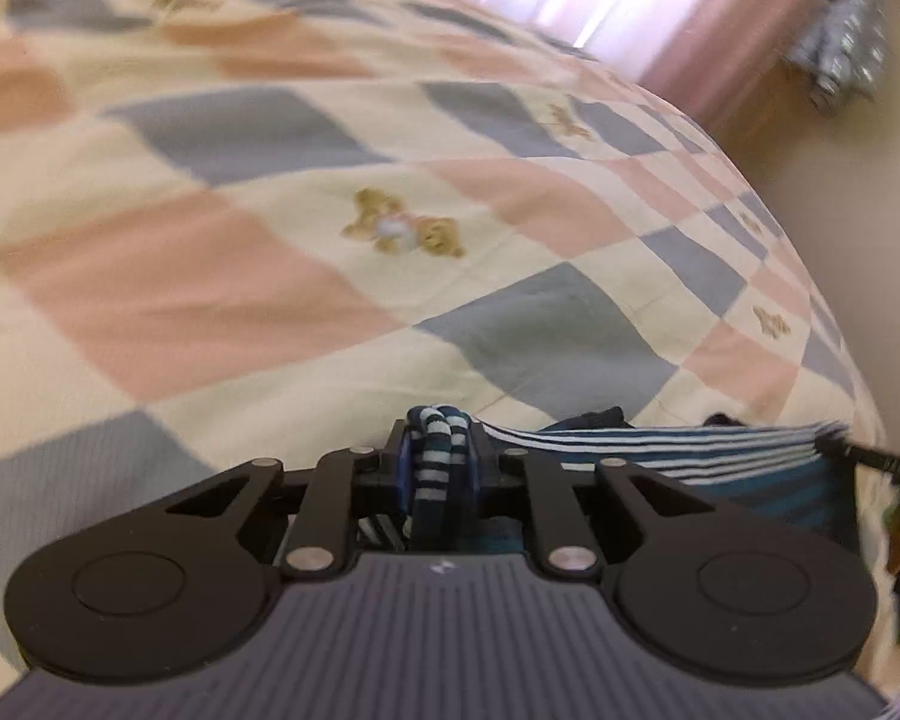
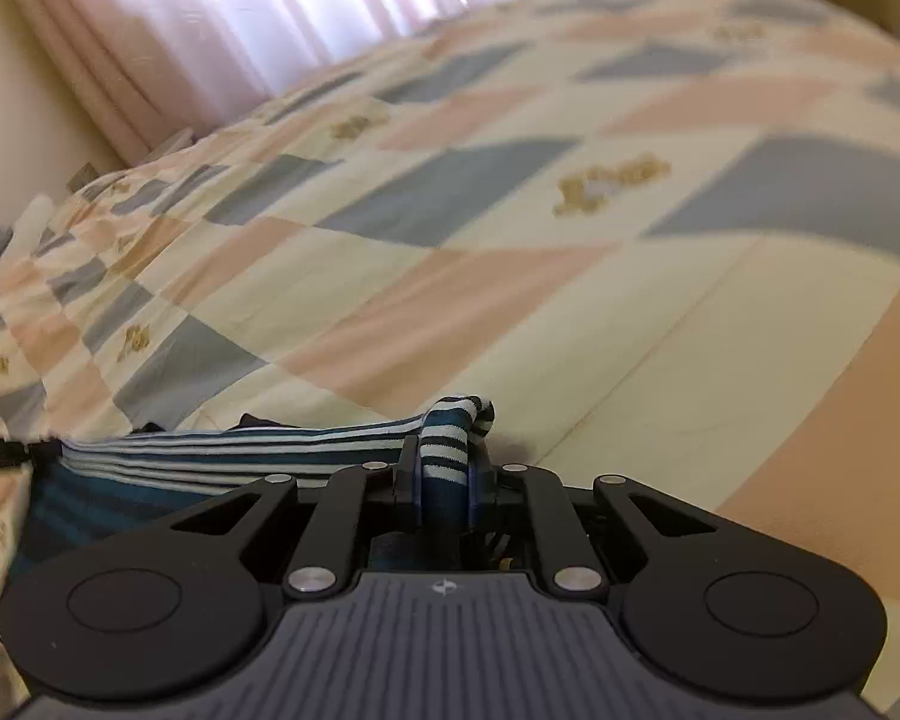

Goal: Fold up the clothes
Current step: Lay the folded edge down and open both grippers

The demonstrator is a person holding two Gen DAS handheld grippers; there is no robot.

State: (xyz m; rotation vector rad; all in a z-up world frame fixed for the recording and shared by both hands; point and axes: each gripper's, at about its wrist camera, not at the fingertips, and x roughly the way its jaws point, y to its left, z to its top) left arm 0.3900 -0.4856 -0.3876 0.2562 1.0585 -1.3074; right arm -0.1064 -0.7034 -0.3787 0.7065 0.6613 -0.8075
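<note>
Fabric fills both your grips: your left gripper [image 1: 439, 450] is clamped on a bunched corner of the striped garment [image 1: 690, 450], and your right gripper [image 2: 444, 468] pinches its other corner the same way. The garment stretches taut between them, held just above the checked quilt [image 1: 270, 240], under pink curtains [image 2: 210, 12].

The garment [image 1: 690, 456] pinched in the black left gripper [image 1: 437, 450] is striped teal, navy and white; the same stripes show between the black fingers of the right gripper [image 2: 447, 462]. Ahead of both grippers, the bedspread [image 1: 270, 210] is a check of cream, pale pink and grey-blue squares, some cream squares bearing tan teddy bears [image 1: 402, 231]. Beyond hang pale pink curtains [image 2: 210, 18].
</note>
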